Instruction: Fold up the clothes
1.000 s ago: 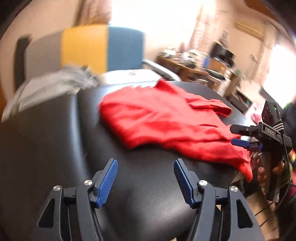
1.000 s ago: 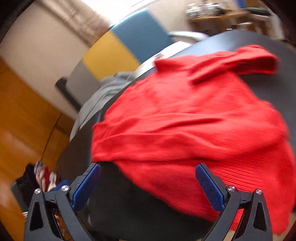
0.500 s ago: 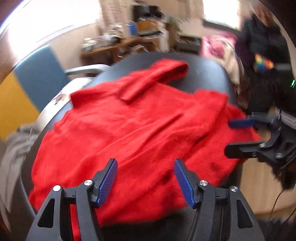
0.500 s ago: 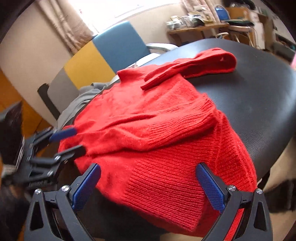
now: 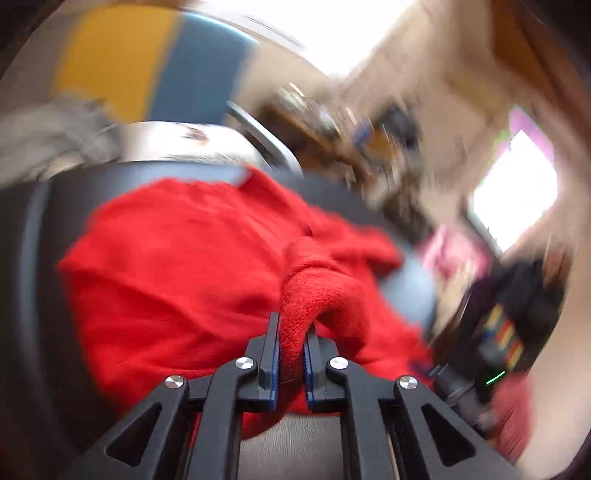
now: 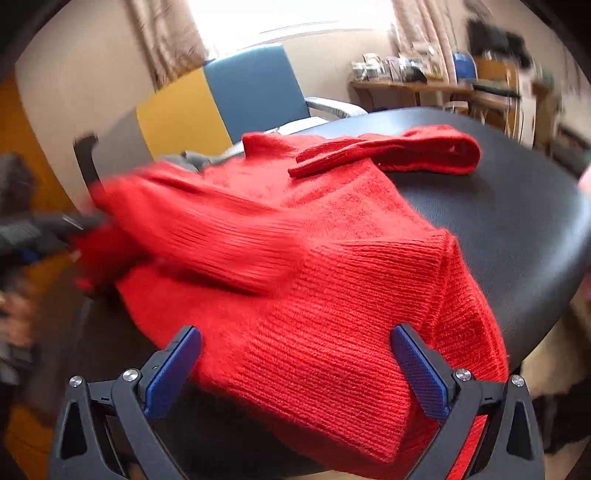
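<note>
A red knitted sweater (image 6: 332, 258) lies spread across a black table (image 6: 517, 221), its ribbed hem hanging over the near edge and one sleeve (image 6: 406, 151) folded across the far side near the collar. The left gripper (image 5: 291, 354) is clamped on a bunched fold of the sweater (image 5: 184, 266), the red knit pinched tight between its two blue pads (image 5: 273, 365) and rising in a hump just beyond the tips. In the right wrist view the same gripper (image 6: 70, 225) appears at the left edge, blurred, with a sleeve or side of the sweater pulled up off the table towards it. The right gripper (image 6: 295, 369) stands wide apart, its blue pads (image 6: 421, 369) hovering on either side of the ribbed hem and holding nothing; whether the pads touch the knit cannot be told. In the left wrist view the right gripper (image 5: 461, 380) shows as a dark blurred shape at the sweater's lower right corner. Behind the table stands a chair (image 6: 255, 88) with a blue and yellow back, and grey cloth (image 5: 48, 136) is heaped beside it at the table's far left. A cluttered wooden desk (image 6: 424, 88) lines the far wall beneath a bright window (image 6: 288, 14). The left wrist view is heavily smeared by motion.
</note>
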